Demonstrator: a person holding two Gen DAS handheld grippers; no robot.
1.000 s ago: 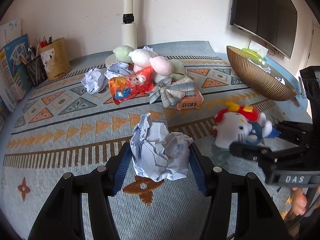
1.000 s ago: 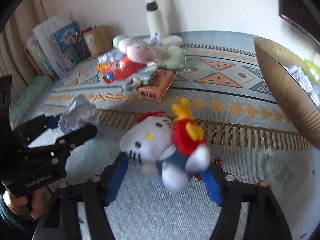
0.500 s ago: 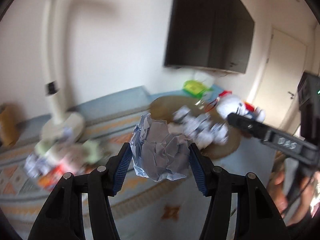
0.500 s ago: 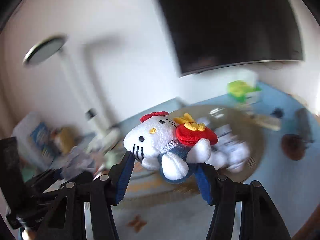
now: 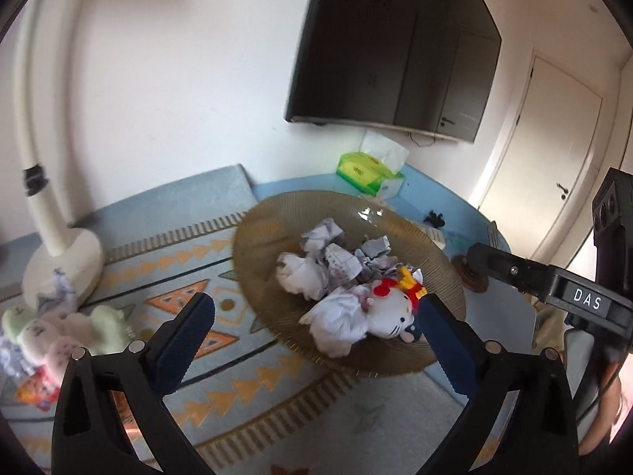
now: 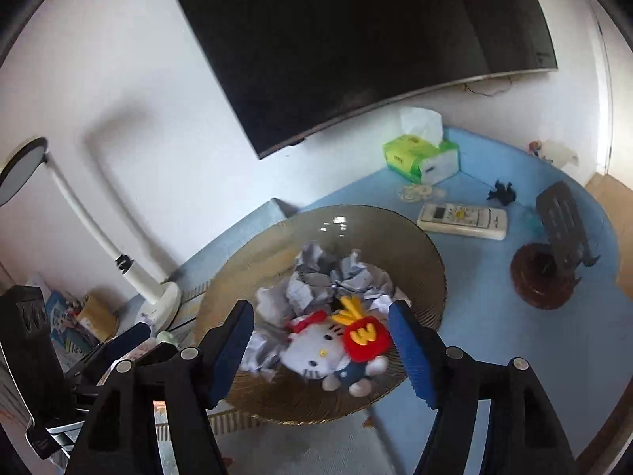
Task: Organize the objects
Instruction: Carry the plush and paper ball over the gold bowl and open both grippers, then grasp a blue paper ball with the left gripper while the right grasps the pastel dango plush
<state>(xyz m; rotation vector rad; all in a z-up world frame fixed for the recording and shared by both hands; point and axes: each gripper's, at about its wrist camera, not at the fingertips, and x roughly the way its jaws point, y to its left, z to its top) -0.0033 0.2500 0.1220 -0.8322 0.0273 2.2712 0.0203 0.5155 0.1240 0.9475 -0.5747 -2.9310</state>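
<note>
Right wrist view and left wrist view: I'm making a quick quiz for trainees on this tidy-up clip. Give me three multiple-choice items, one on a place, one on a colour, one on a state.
1. Where does the Hello Kitty plush lie?
A. in the brown bowl among crumpled papers
B. on the patterned mat
C. beside the remote

2. What colour is the tissue box by the wall?
A. red
B. green
C. black

3. How does the right gripper stand?
A. shut on the plush
B. shut on paper
C. open, holding nothing

Key:
1 A, the plush rests on the paper inside the bowl's rim.
2 B, its top and sides show bright green.
3 C, its blue pads stand wide apart on either side of the plush, which lies below in the bowl; the left gripper is open too.
</note>
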